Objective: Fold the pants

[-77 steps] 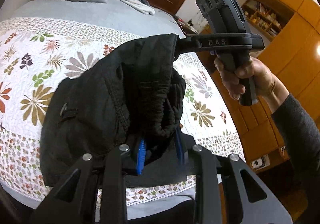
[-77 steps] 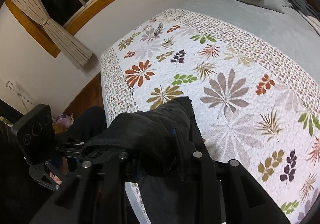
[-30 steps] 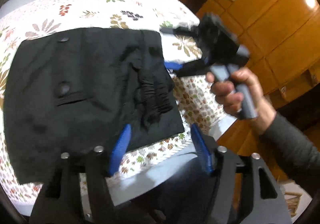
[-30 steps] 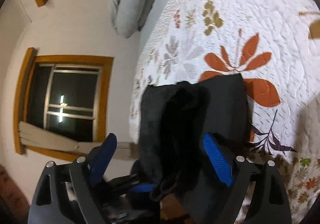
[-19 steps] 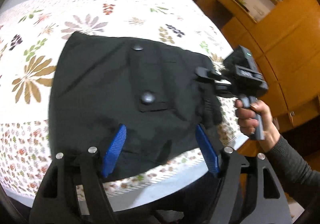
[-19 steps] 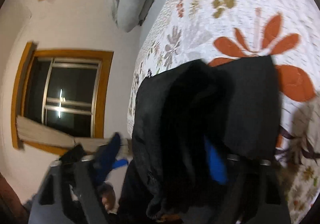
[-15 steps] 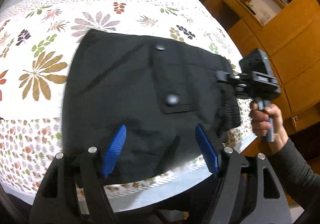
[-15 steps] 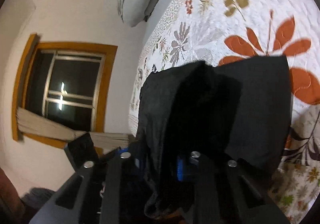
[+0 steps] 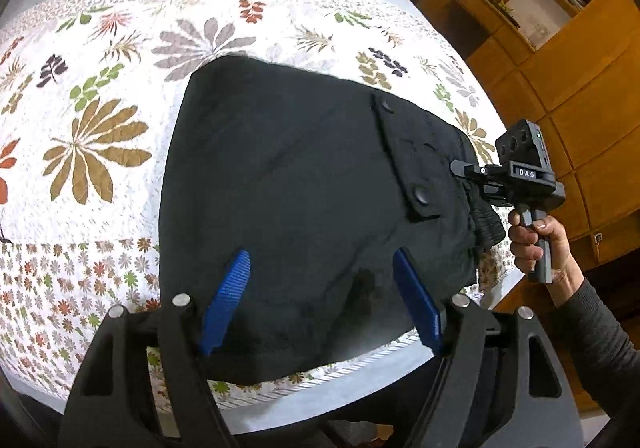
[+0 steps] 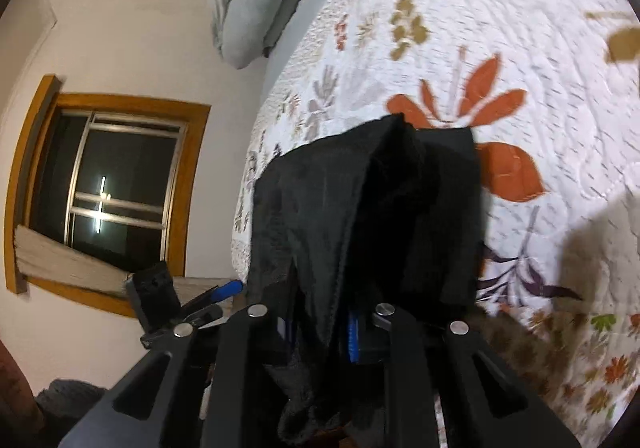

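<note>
The black pants (image 9: 304, 183) lie flat on the bed (image 9: 120, 27), near its front edge. The right gripper (image 10: 320, 322) has its jaws clenched on the bunched waistband. The left gripper (image 9: 320, 300) hangs above the cloth, jaws opening, holding nothing. Best to pinch one edge firmly, then lift both sides together so the fold stays smooth.

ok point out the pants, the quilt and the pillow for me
pants (image 9: 288, 183): left wrist view, on the flat black fabric left of the pocket flap
quilt (image 9: 100, 143): left wrist view, on the big brown leaf print
pillow (image 10: 256, 3): right wrist view, on its grey side
</note>
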`<state>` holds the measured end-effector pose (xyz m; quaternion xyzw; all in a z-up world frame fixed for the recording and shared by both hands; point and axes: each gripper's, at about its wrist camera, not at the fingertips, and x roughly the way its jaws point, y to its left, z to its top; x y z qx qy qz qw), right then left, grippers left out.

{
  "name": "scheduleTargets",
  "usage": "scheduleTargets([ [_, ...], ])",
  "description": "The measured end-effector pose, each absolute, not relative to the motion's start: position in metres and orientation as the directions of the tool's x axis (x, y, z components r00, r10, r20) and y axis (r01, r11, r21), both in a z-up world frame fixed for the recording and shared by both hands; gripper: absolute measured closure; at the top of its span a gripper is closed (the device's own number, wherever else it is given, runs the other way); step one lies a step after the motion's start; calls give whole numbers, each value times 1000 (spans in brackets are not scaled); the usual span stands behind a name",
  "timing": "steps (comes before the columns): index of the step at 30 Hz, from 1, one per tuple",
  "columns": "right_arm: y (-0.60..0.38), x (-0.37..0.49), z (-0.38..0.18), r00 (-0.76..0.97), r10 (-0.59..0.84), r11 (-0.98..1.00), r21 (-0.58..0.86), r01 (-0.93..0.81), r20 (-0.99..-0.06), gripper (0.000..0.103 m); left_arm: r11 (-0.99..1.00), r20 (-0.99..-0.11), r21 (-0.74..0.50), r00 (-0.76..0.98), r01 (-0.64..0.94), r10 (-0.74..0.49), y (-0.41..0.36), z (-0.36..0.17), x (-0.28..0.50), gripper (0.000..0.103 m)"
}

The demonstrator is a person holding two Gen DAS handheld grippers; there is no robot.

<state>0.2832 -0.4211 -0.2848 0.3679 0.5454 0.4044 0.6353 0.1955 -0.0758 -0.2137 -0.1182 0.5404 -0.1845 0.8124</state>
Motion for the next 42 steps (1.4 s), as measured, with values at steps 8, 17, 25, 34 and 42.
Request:
scheduleTargets([
  [8,-462,266,-271,170,851,518,849,-110,-497,57,900,-832,-399,342,174,-436,-69,-223,198,25],
  [17,-428,206,-221,159,906,418,886,-202,-391,58,888,-815,-418,353,191,-459,-67,-223,197,21],
  [25,-442,193,-279,156,895,433,899,-69,-419,86,875,-792,-448,373,183,-484,-41,-208,200,15],
  [34,-462,190,-258,217,859,491,866,-95,-463,37,925,-837,-347,395,154,-379,-1,-207,210,14],
  [42,-492,196,-267,301,797,546,838,13,-524,15,954,-838,-175,472,243,-274,8,-188,215,14],
])
